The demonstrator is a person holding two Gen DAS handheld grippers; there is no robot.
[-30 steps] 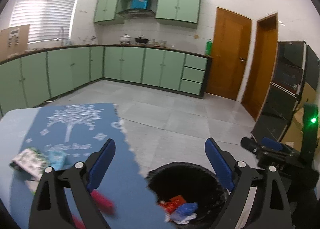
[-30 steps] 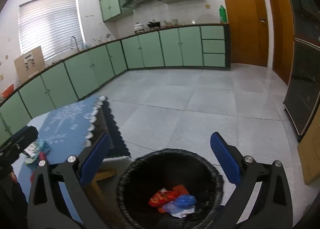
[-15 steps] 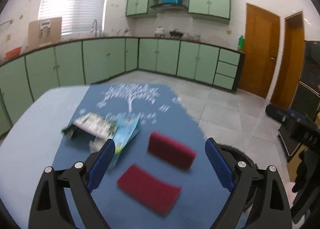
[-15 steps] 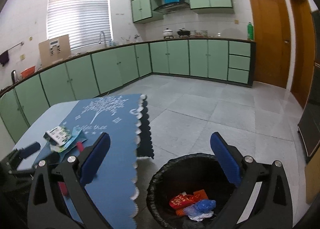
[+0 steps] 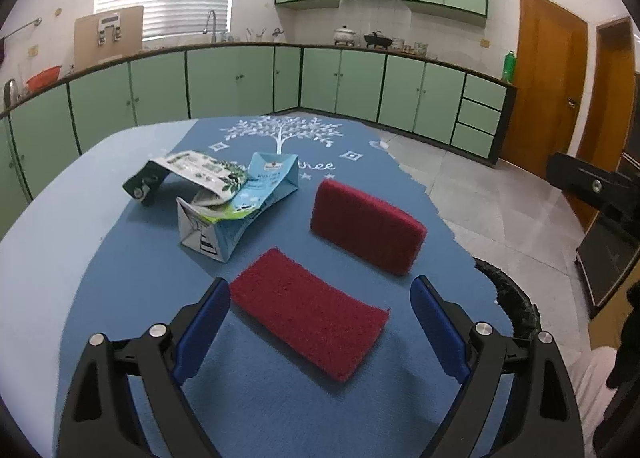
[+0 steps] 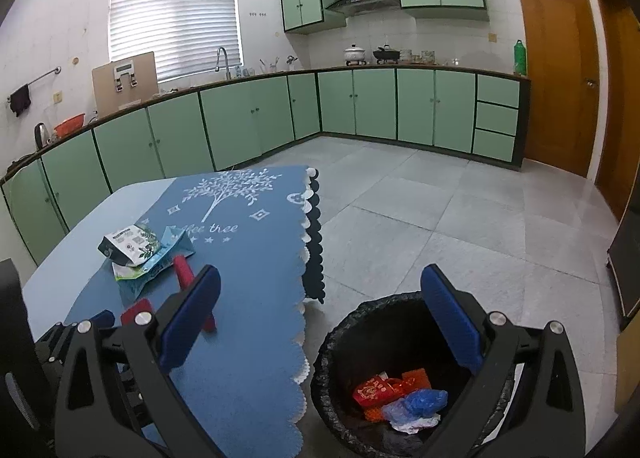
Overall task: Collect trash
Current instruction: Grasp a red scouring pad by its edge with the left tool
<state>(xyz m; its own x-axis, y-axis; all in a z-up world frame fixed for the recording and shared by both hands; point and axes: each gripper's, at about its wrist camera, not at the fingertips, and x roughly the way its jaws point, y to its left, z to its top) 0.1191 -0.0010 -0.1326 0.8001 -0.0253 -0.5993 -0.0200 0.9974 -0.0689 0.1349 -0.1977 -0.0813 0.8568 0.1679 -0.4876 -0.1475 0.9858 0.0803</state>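
Two red scouring pads on the blue tablecloth (image 5: 132, 322): one flat (image 5: 306, 308), one on edge (image 5: 366, 232). Two crumpled packages beside them, a green-printed pouch (image 5: 188, 172) overlapping a light-blue carton (image 5: 244, 206). Left hand-held gripper (image 5: 320, 322) released, empty, above the flat pad. Right hand-held gripper (image 6: 320, 318) released, empty, over a black-lined trash bin (image 6: 340, 342) beside the table, wrappers inside.

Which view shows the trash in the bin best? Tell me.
The right wrist view: it looks down into the bin, showing red and blue wrappers at the bottom. The left wrist view catches only the bin's rim.
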